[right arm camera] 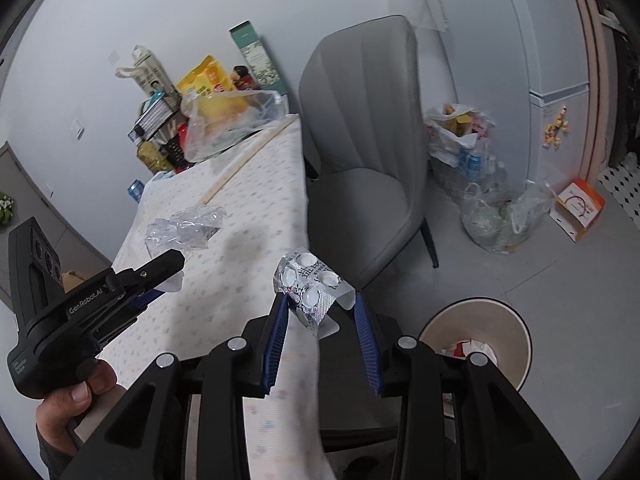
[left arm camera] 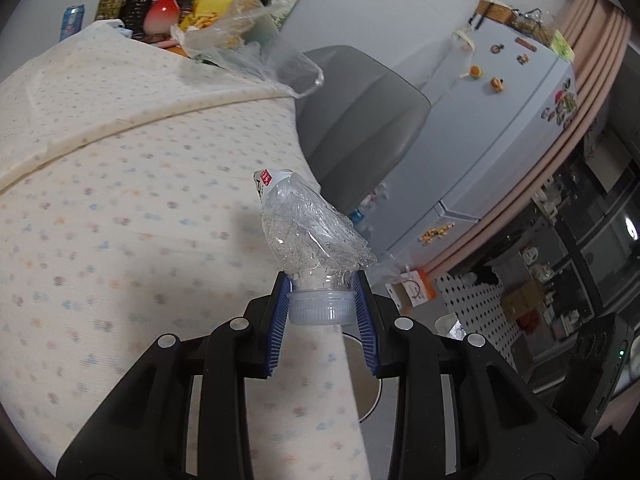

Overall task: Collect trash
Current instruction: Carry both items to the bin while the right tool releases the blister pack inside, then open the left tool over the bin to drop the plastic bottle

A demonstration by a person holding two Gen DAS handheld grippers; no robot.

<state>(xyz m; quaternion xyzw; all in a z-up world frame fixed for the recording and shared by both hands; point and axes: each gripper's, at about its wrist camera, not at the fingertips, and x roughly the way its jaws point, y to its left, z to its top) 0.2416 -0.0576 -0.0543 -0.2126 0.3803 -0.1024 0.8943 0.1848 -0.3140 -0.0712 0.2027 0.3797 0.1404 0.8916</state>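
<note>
My left gripper [left arm camera: 322, 292] is shut on the white cap end of a crushed clear plastic bottle [left arm camera: 308, 224], held above the dotted tablecloth [left arm camera: 140, 208]. The right wrist view shows the same gripper [right arm camera: 168, 268] and bottle [right arm camera: 184, 228] at the left. My right gripper [right arm camera: 318, 300] is shut on a bent silver pill blister pack [right arm camera: 310, 284], held over the table's near corner. A round beige trash bin [right arm camera: 480, 340] with some paper inside stands on the floor to the lower right; its rim also shows under the table edge in the left wrist view [left arm camera: 368, 384].
A grey chair [right arm camera: 360, 140] stands beside the table. A crumpled clear plastic bag [right arm camera: 228, 124] lies at the table's far end, by boxes and snack packs [right arm camera: 204, 80]. Bags of bottles [right arm camera: 488, 200] sit on the floor by the fridge [left arm camera: 500, 128].
</note>
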